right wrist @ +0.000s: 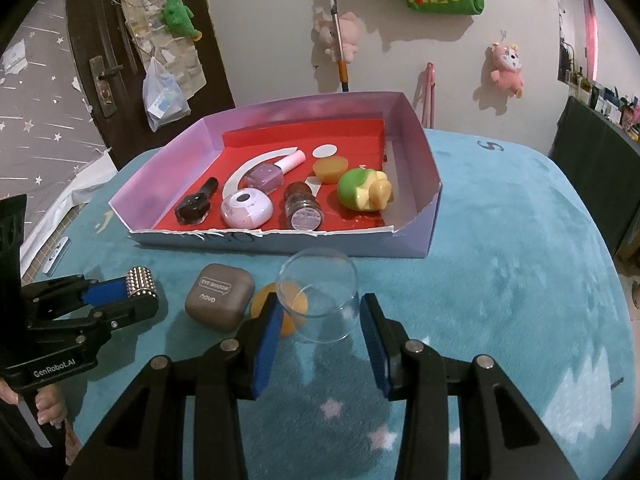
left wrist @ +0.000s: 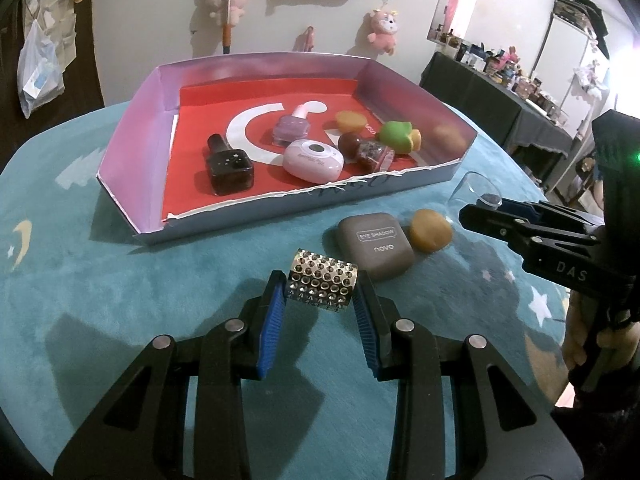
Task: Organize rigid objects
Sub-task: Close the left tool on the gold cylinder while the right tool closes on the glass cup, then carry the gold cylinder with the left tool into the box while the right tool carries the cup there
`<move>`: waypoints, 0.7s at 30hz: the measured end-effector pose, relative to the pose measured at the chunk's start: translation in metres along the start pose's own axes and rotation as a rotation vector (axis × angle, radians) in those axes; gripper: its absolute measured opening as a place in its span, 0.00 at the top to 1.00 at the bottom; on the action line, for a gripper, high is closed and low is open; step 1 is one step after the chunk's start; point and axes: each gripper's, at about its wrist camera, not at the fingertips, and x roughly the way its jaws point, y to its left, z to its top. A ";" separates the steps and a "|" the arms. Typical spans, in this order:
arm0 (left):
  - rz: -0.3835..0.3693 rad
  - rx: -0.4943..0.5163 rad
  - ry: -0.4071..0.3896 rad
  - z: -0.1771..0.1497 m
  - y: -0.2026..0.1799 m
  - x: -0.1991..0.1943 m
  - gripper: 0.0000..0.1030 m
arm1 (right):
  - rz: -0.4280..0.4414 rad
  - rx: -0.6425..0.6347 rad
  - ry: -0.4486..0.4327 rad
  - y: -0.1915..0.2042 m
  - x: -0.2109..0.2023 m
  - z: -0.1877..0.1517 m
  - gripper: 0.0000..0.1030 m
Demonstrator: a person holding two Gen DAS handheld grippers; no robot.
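Left wrist view: studded roller [left wrist: 322,286] gripped in left tongs [left wrist: 320,296], clear glass cup [right wrist: 318,294] clamped in right tongs [right wrist: 320,312]; both are best carried level over tray [left wrist: 280,208] rim.

I see a teal tablecloth [right wrist: 500,240] with pale stars and a yellow moon. Tray [left wrist: 136,140]: lilac walls, red floor with white curves. Studded silver roller [left wrist: 322,286], grey-brown eyeshadow case [left wrist: 374,246], amber puck [left wrist: 431,230], clear glass [right wrist: 320,300]. My gripper pads [left wrist: 272,320] are blue on black fingers.
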 end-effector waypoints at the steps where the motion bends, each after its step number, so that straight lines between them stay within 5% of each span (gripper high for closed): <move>1: 0.000 0.000 0.000 0.000 0.000 0.001 0.69 | 0.000 0.001 0.000 0.000 0.000 0.000 0.59; 10: -0.047 0.014 -0.056 0.024 -0.003 -0.021 0.69 | 0.076 0.013 -0.027 0.001 -0.008 0.015 0.59; 14: -0.019 0.060 -0.097 0.068 0.003 -0.022 0.69 | 0.094 -0.021 -0.076 0.008 -0.010 0.053 0.59; 21: 0.078 0.120 -0.016 0.136 0.023 0.029 0.69 | 0.061 -0.043 -0.041 0.011 0.039 0.129 0.59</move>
